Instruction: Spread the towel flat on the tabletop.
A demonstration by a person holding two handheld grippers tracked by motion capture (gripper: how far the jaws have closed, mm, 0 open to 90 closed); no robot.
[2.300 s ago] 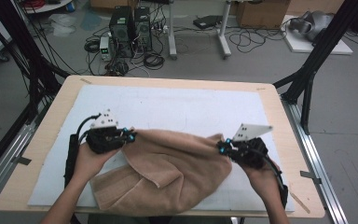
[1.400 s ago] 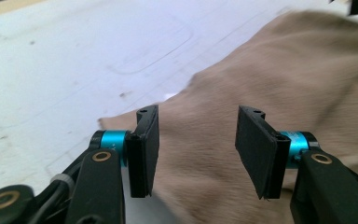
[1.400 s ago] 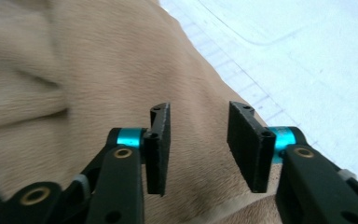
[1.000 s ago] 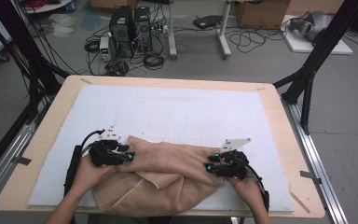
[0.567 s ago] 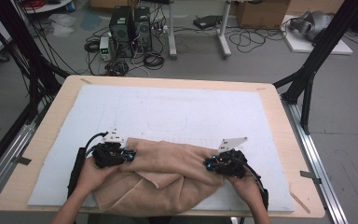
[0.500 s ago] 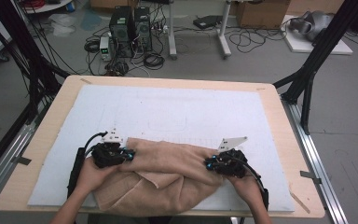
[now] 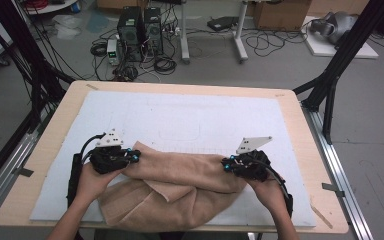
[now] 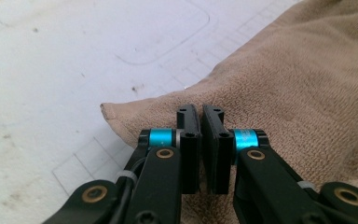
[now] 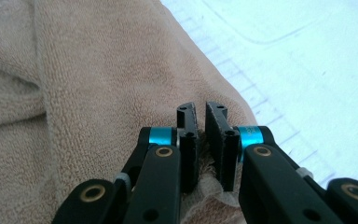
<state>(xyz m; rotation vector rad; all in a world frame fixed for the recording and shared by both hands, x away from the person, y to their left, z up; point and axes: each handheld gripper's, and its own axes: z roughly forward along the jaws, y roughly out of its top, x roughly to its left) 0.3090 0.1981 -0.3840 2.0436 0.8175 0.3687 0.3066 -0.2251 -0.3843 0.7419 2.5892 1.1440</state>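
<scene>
1. Left gripper: jaws have just been closing and now pinch the tan towel at its left far corner. In the left gripper view the towel's hem sits just left of the jaws, and terry cloth spreads to the right and beyond them.
2. Left grip quality: the jaws stand nearly together with only a thin layer of cloth between. Judged a shallow edge pinch, not a deep bite.
3. Towel: lies crumpled between the two grippers on the white mat, a loose fold bunched toward the person's side. Its far edge stretches from one gripper to the other.
4. Right gripper: jaws have also just been closing and are clamped on the right far corner. In the right gripper view frayed cloth shows between the jaws, the towel body lies to their left, and bare mat to their right.
5. Step in hand, as a judgement: both corners are grabbed and the lift is starting; the towel is not yet spread flat.
6. Next move calls for: raise both grippers together, pull them apart to tension the far edge, then carry it away from the person so the bunched part drags open.
7. Risk: uneven pull could slip the thin pinch off either corner; keep both sides level.
</scene>
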